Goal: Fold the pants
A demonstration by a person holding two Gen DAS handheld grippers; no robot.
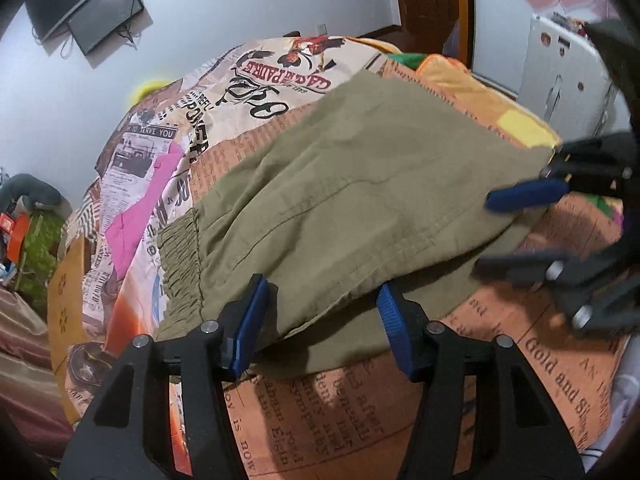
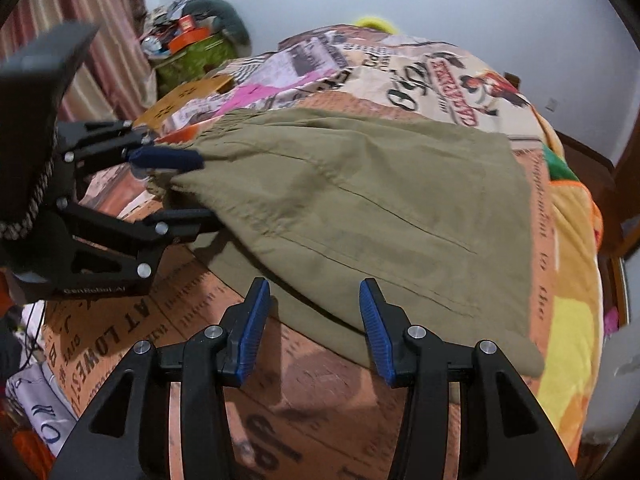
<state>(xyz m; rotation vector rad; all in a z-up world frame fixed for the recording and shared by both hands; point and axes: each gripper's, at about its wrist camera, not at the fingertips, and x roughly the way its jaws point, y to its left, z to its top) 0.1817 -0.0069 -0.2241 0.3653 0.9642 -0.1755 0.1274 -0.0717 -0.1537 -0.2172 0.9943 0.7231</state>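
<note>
Olive pants (image 1: 360, 184) (image 2: 380, 208) lie folded on a bed whose newspaper-print cover (image 1: 320, 420) (image 2: 304, 400) fills both views. Their elastic waistband (image 1: 176, 268) sits at the left in the left wrist view. My left gripper (image 1: 322, 328) (image 2: 192, 192) is open, its blue pads (image 1: 248, 324) straddling the near edge by the waistband without pressing it. The right gripper (image 2: 314, 330) (image 1: 504, 236) also stands open, with the pants' near edge lying between its pads (image 2: 376, 332). Neither gripper holds the cloth.
A pink cloth (image 1: 140, 208) (image 2: 256, 92) lies on the bed beyond the waistband. A yellow and orange blanket (image 1: 460, 76) (image 2: 568, 320) borders the pants' far end. A cluttered green bag (image 2: 188, 56) and a curtain (image 2: 100, 20) stand beside the bed; a white appliance (image 1: 560, 72) stands opposite.
</note>
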